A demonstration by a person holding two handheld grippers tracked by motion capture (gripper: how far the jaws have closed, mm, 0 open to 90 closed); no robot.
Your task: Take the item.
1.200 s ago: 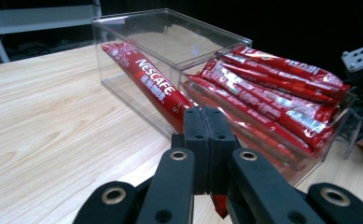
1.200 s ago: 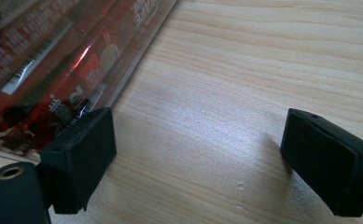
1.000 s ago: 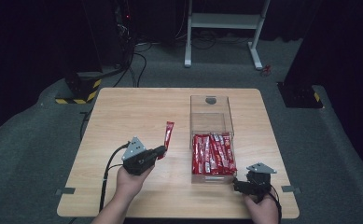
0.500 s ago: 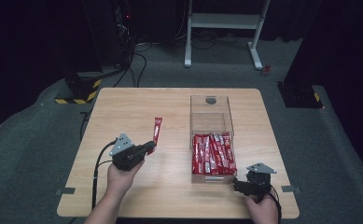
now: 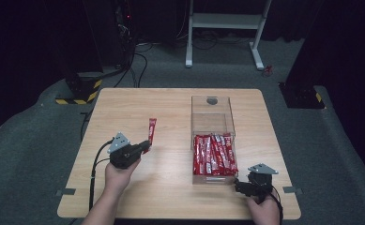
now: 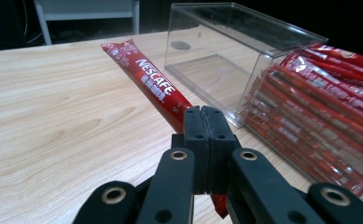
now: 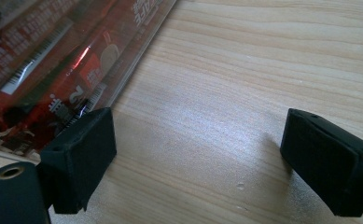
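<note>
While my left gripper [image 6: 202,122] pinches one red Nescafé stick [image 6: 147,86] by its near end, my right gripper [image 7: 198,158] rests with jaws wide apart on bare wood.

I see the stick as a slim, glossy red sachet with white lettering, reaching out over the wooden table [image 5: 171,105] left of the clear plastic box [image 5: 212,115], apart from it. I count one stick in my grip; the rest lie packed side by side in the box's near half [image 5: 214,154], too crowded for me to number. One box, two grippers; my right one sits just beside the box's near corner.
</note>
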